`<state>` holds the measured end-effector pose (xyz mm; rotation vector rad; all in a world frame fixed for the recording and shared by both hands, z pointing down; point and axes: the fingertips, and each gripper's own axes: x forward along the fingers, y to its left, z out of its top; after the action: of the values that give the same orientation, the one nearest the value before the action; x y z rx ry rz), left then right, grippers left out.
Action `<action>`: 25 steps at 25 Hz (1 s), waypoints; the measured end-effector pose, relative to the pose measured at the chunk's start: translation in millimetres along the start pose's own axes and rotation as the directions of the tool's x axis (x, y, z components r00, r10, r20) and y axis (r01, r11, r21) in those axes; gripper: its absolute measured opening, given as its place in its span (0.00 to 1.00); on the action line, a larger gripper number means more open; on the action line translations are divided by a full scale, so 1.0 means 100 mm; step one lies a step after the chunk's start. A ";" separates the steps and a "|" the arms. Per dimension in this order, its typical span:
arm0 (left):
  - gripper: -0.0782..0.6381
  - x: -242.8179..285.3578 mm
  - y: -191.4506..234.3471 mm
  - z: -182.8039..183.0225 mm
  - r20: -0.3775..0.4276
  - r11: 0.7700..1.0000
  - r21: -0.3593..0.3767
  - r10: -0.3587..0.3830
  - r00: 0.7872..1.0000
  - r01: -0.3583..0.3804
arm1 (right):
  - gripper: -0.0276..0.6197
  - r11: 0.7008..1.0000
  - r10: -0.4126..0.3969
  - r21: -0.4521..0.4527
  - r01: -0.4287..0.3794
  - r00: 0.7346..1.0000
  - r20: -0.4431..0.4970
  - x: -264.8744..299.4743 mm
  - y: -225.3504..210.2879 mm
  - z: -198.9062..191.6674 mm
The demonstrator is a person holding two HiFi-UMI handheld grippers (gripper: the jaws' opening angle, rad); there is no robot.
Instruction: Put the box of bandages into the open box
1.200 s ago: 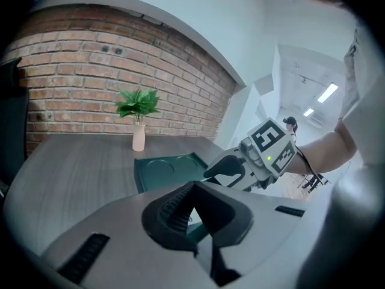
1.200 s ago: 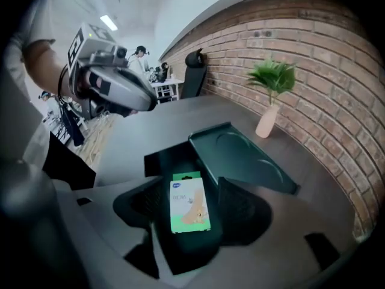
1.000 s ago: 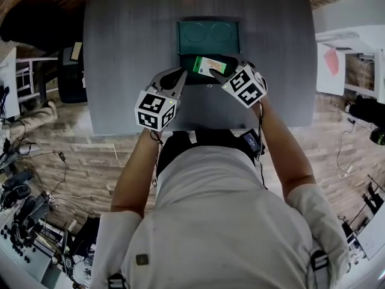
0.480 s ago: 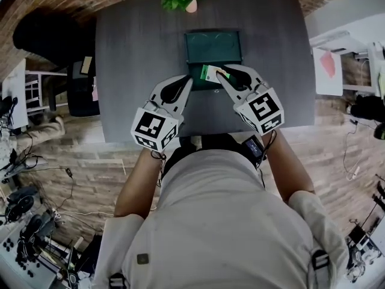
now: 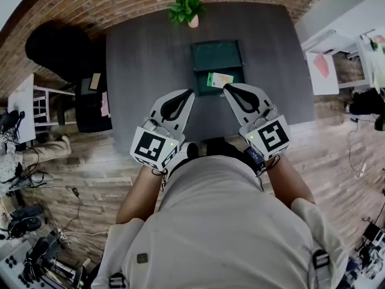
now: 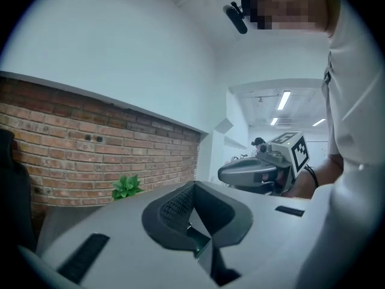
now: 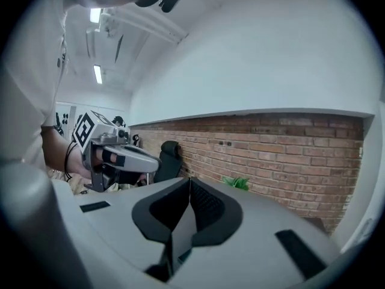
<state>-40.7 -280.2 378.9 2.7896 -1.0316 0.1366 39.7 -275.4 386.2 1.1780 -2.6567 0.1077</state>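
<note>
Bandage box point(image 5: 219, 79) lying in the open green box point(image 5: 216, 46) on the counter point(image 5: 144, 65), our left gripper point(image 5: 191, 91) and right gripper point(image 5: 227, 87) nearby, fingers together, empty, the right's just closed.

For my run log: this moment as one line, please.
bandage box: in open box; left gripper: shut; right gripper: just closed, empty

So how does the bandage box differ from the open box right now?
The bandage box is small and light green with an orange patch; the open box is much larger and dark green. The bandage box lies slightly skewed; the open box sits square to the table edges. Both are rectangular, and the bandage box lies within the open box's near end.
</note>
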 end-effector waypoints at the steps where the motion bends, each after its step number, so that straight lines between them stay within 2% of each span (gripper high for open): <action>1: 0.13 -0.08 -0.03 0.04 0.008 1.000 0.003 -0.007 1.000 0.007 | 0.08 1.000 -0.007 -0.001 0.007 1.000 0.011 -0.04 0.07 0.04; 11: 0.13 -0.79 -0.28 0.17 0.047 0.994 0.072 -0.089 0.995 0.085 | 0.08 0.994 -0.076 -0.073 0.082 0.994 0.082 -0.41 0.74 0.22; 13: 0.13 -0.90 -0.32 0.18 0.057 0.992 0.080 -0.099 0.993 0.094 | 0.08 0.993 -0.097 -0.064 0.103 0.991 0.088 -0.49 0.88 0.23; 17: 0.13 -1.03 -0.42 0.18 0.077 0.990 0.085 -0.123 0.989 0.117 | 0.08 0.987 -0.160 0.010 0.160 0.985 0.059 -0.68 1.06 0.19; 25: 0.13 -1.08 -0.84 0.21 0.088 0.982 0.097 -0.173 0.981 0.164 | 0.08 0.976 -0.219 0.004 0.220 0.971 0.095 -1.11 1.16 0.22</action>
<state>-67.7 -152.4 332.4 2.9759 -0.8217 0.0279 22.3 -120.4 341.3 1.5004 -2.5818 0.0046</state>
